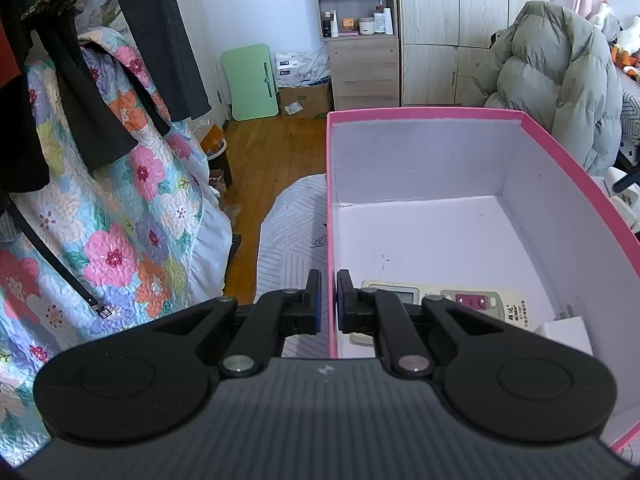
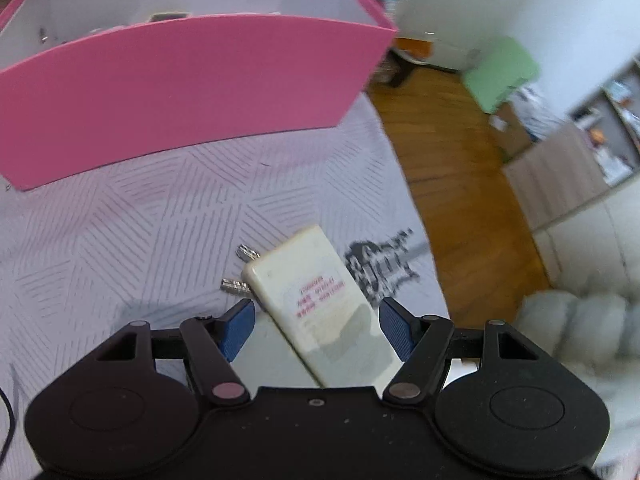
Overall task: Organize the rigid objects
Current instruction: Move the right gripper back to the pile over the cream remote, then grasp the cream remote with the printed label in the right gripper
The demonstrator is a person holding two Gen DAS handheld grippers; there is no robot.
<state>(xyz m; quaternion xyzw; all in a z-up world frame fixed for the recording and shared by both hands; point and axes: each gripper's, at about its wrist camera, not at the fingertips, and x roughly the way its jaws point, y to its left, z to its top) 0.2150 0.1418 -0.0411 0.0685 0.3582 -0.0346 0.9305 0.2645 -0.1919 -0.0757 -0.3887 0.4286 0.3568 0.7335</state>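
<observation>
Looking through the left wrist view first: the left gripper (image 1: pixel 329 300) is closed on the near side wall of the pink cardboard box with white inside (image 1: pixel 420 152), one pad outside and one inside, so it holds the box steady on the pale striped bed cover (image 1: pixel 292 216). Inside the box, at the near end, already lie a cream remote control with small screen and pink buttons (image 1: pixel 456 300) and a small white block, maybe a plug (image 1: pixel 568 330); the rest of the floor is free. In the right wrist view, the right gripper (image 2: pixel 317 322) is wide open, nothing pressed btw. the blue pads (image 2: pixel 240 326), and the cream flat rectangular charger with red print and two metal prongs (image 2: pixel 316 292) lies on the cover just below it, beside the pink wall, near the bed edge. The picture is a bit blurred. The step in hand seems the pick of this charger. To do it well: the body lies diagonal to the jaws, so I would roll the wrist until the pads face its two long sides, go down straight, close on the middle of the body, not on the prongs, w/o pinching the cloth. Then lift over the wall and set it in the free far part. The left hand should keep its hold on the wall.
</observation>
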